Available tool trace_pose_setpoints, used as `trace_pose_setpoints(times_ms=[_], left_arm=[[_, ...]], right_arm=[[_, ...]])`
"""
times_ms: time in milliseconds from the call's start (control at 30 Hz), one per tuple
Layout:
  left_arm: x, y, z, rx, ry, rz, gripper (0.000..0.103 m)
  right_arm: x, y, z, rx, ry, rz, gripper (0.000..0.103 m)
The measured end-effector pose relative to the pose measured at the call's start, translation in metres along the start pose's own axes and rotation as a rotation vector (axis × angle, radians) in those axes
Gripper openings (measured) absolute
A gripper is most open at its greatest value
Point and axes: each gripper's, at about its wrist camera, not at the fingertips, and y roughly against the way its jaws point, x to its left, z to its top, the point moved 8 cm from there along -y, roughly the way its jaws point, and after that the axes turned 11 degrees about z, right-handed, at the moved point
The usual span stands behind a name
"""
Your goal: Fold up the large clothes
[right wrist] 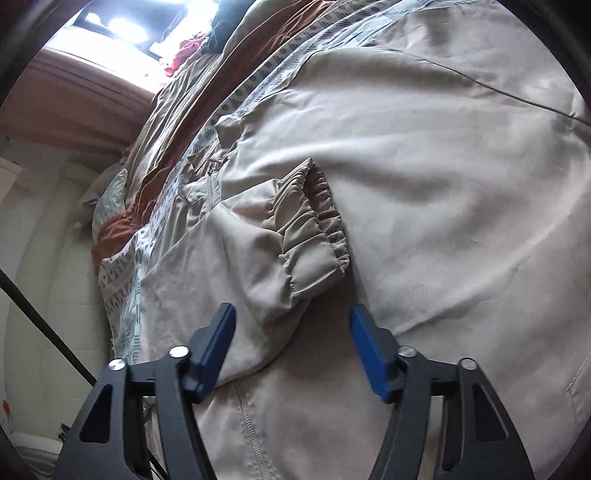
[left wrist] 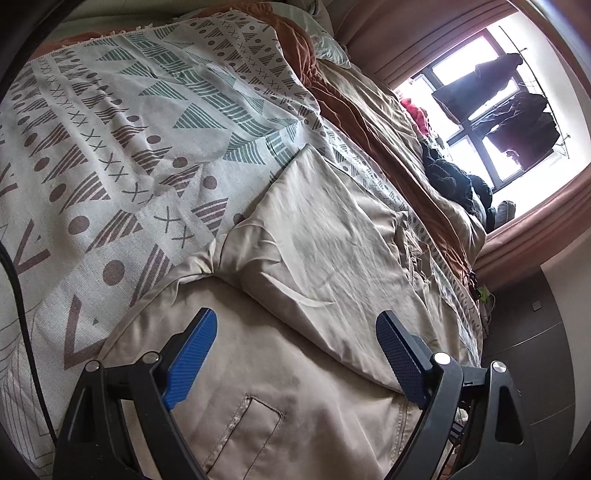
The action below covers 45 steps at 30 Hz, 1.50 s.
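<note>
So the beige jacket (left wrist: 314,251) is being spread flat on the bed, over the patterned blanket (left wrist: 110,129), toward the bed's edge nearest the grippers. One sleeve is being laid across the body, its elastic cuff (right wrist: 317,225) resting on top. The left gripper (left wrist: 295,328) and right gripper (right wrist: 293,325) are both being held released, nothing clamped, just above the fabric.

Both wrist views look down close over the jacket (left wrist: 303,258) (right wrist: 424,184); each faces, seemingly, toward the far window (left wrist: 480,103) (right wrist: 125,26).
</note>
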Motion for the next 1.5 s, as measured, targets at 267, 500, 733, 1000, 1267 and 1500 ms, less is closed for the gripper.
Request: trace_pose_setpoints(times_ms=[267,500,733,1000,1267,1500], left_arm=[[0.011,-0.034,0.010,0.021,0.024,0.050,0.066],[0.025,-0.048,0.018,0.016,0.053,0.091,0.066],[0.021,-0.039,0.013,0.019,0.049,0.097,0.066],[-0.008,-0.004,0.006,-0.038,0.026,0.030,0.088],[-0.051,0.006,-0.016,-0.027,-0.051,-0.008,0.088],[-0.089,0.010,-0.040,-0.026,-0.106,-0.049,0.088]], right_arm=[[-0.016,-0.011,0.018,-0.012,-0.018,0.001,0.022],[-0.006,-0.036,0.025,0.006,0.049,0.031,0.022],[0.009,-0.039,0.023,0.047,0.110,0.043,0.069],[0.005,0.004,0.020,-0.015,0.090,0.026,0.078],[-0.010,0.069,0.021,-0.155,0.069,-0.043,0.077],[-0.038,0.136,0.035,-0.293,0.033,-0.129,0.077]])
